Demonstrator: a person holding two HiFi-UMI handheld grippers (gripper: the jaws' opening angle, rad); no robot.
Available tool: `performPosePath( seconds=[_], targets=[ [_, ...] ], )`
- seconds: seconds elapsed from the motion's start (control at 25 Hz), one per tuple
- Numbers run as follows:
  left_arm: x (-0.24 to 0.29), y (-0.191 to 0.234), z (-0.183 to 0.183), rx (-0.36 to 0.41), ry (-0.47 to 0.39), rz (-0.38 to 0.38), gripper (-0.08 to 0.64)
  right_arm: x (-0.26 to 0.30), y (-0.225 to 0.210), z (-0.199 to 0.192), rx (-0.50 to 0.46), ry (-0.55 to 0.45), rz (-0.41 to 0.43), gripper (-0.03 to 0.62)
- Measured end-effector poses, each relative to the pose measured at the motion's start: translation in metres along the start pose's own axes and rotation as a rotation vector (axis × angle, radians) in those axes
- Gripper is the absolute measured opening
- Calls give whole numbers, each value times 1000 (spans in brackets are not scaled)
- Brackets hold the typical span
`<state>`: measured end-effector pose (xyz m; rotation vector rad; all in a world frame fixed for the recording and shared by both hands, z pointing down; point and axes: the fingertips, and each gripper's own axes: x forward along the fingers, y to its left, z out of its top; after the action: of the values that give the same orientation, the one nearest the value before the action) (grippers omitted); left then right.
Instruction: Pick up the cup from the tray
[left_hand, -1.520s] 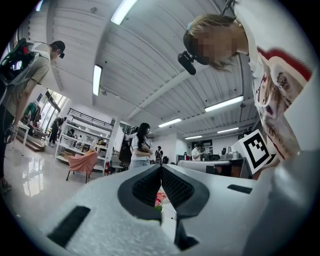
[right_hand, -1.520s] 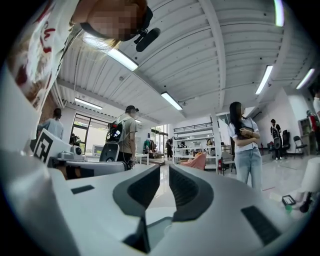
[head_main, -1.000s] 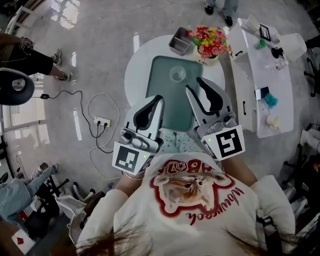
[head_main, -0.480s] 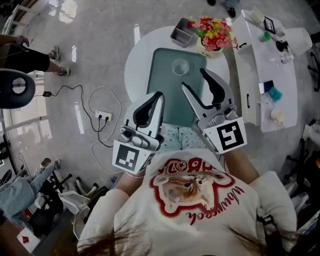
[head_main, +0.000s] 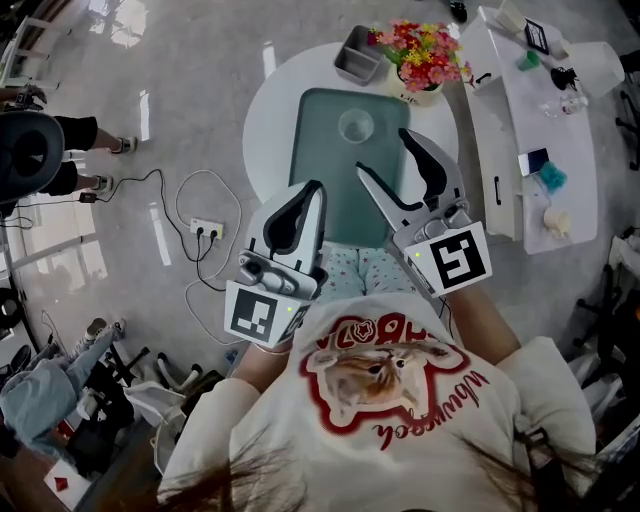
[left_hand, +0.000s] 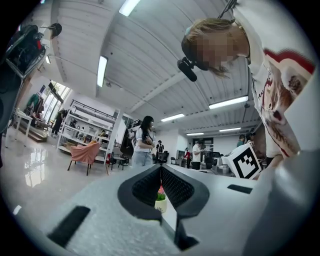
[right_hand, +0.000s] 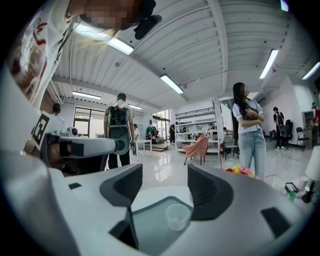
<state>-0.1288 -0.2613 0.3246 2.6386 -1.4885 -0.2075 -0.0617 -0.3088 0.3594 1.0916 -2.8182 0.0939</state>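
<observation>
One cup (head_main: 355, 126) is standing upright near the tray's (head_main: 320, 145) far end, untouched. The right gripper (head_main: 384, 153) is hanging over the tray's middle, jaws opening with nothing between them. The left gripper (head_main: 317, 188) is idling at the tray's near-left edge, jaws pressed together, empty. I'd be lowering the right one level, straddling the cup, then squeezing gently, since thin plastic probably buckles.

Bright flowers (head_main: 420, 58) and a grey box (head_main: 358, 56) are sitting far on the round white counter (head_main: 268, 135); a power strip (head_main: 207, 231) is lying on the floor (head_main: 200, 100), left.
</observation>
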Motion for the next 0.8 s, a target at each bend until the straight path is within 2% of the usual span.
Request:
performPosePath(
  seconds=[0.12,0.24,0.4,0.48,0.8],
  targets=[
    [-2,1,-5,21,4,-1,14,2,-1,-19,-6,45,5,259],
    [-1,-1,-7,-6,13,1,14,5,-3,-34,-2,75,2,261],
    [-5,0,-14,12,25,3,14,7,-3,-52,5,118,1,262],
    [-3,-3,-18,-6,31,2,14,11,-3,-63,10,146,9,262],
    [-6,-10,-27,-24,49,1,14,19,-7,-122,5,278,7,273]
  ],
)
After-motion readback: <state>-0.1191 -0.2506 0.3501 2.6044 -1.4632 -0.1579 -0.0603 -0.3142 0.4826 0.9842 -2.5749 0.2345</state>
